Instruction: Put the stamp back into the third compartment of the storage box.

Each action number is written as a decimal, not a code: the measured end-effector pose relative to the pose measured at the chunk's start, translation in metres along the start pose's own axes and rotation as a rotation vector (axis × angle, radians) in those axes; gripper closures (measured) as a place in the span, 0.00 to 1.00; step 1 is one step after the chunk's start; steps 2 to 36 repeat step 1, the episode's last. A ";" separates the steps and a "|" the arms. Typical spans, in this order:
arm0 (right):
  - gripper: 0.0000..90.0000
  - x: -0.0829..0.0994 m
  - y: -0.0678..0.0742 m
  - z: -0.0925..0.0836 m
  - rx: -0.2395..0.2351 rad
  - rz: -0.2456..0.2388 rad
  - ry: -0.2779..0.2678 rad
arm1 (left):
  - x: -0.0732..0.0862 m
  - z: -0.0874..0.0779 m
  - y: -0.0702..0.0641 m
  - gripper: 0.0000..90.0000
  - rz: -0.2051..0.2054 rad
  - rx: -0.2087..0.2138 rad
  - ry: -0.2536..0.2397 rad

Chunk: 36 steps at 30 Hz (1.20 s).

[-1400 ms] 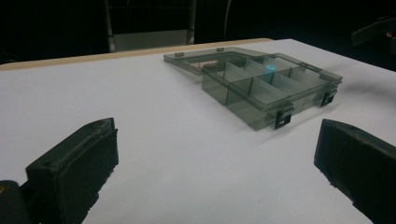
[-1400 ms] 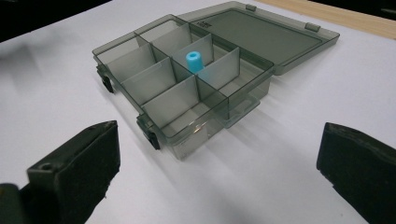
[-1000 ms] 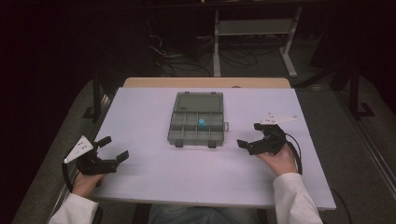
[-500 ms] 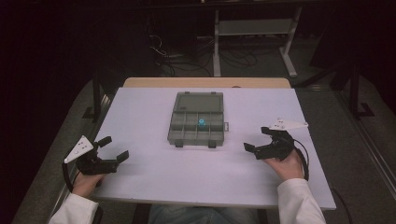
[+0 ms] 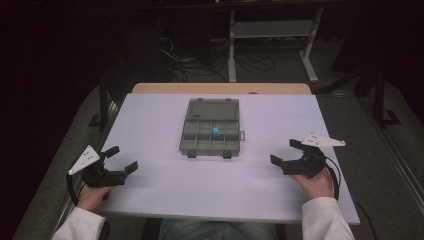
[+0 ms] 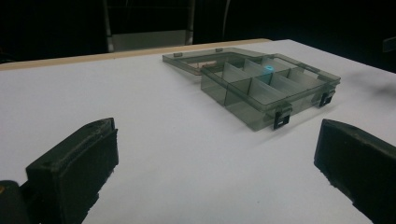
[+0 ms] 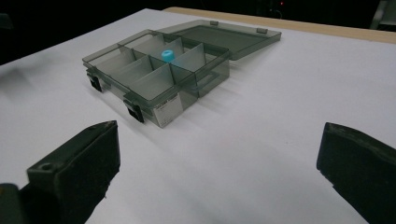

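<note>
A smoky clear compartment box (image 5: 211,137) lies in the middle of the white table (image 5: 165,190), its lid (image 5: 213,108) folded flat open toward the far side. A small blue cap-like piece (image 5: 216,131) sits in one of the far-row compartments; it is also the blue piece (image 6: 267,69) and the blue piece (image 7: 167,55) in the gripper views. My left gripper (image 5: 117,159) rests near the front left corner, open and empty. My right gripper (image 5: 286,152) rests at the front right, open and empty. Both stand well apart from the box (image 6: 268,88) (image 7: 154,74).
The table has a wooden strip (image 5: 220,88) along its far edge. Behind it, on the dark floor, stand a metal frame (image 5: 270,35) and loose cables (image 5: 180,57). Bare tabletop lies between the box and both grippers.
My right gripper has drawn back from beside the box toward the front right edge of the table. The left gripper and the box have stayed where they were.
</note>
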State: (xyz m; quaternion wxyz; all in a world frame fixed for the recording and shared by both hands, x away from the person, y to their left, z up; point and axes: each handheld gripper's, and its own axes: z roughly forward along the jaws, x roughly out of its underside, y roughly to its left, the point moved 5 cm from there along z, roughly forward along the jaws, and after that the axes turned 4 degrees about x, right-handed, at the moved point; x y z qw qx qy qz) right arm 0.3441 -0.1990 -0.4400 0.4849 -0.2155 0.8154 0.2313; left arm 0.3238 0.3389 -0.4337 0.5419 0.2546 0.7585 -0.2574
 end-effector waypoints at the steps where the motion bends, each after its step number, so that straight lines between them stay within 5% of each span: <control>1: 0.00 0.000 -0.001 0.000 0.002 -0.003 -0.006 | 0.000 0.000 0.000 0.00 0.000 0.000 -0.002; 36: 0.00 0.000 -0.001 0.000 0.002 -0.003 -0.006 | 0.000 0.000 0.000 0.00 0.000 0.000 -0.002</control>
